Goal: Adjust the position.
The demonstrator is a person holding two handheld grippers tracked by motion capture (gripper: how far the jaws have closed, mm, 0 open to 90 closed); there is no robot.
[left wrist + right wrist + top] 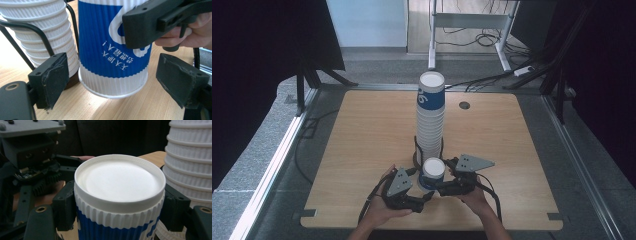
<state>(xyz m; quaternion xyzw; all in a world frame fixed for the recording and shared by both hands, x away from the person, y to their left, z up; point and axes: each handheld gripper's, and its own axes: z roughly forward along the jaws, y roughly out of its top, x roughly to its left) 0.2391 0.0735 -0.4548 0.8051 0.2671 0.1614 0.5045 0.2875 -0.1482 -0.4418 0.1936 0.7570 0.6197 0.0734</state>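
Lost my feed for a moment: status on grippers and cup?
Right gripper clamped on upside-down cup. Left gripper open, pads clear. Cup stack close behind.

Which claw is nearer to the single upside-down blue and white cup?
Right. The right claw has its jaws against the cup's sides near its upturned base. The left claw sits around the cup's lower rim, jaws apart from it on both sides.

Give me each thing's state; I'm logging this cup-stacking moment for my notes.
Single blue-and-white ribbed paper cup: upside down, tilted, lifted off the wooden table.
Tall stack of upside-down white ribbed paper cups: upright in its black wire holder.
Right gripper: fingers shut on the single cup.
Left gripper: fingers open either side of the cup, not touching.
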